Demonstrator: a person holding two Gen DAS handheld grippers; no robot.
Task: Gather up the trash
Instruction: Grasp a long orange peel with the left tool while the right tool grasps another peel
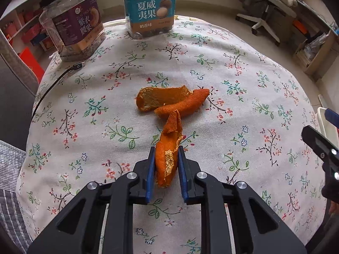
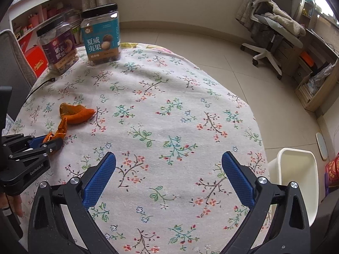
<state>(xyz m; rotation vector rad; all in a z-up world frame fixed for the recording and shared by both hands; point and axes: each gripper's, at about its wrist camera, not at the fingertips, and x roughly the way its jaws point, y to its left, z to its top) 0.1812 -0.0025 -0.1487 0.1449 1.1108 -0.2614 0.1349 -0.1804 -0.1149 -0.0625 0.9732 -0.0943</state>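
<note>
**Left gripper clamped on orange peel; right gripper spread above the cloth**

The left gripper [image 1: 166,165] pinches the near end of a long orange peel [image 1: 169,114] between its blue pads. The rest of the peel lies on the flowered tablecloth [image 1: 233,84]. The right gripper [image 2: 168,175] hovers with jaws wide apart and nothing between them. Two snack jars [image 1: 151,6] stand at the far edge. A white bin [image 2: 296,180] sits beside the table on the right.

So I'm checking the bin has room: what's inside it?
The bin beside the table shows bare white inner walls and no trash. Its bottom is hidden behind the right tongs and the rim.
</note>
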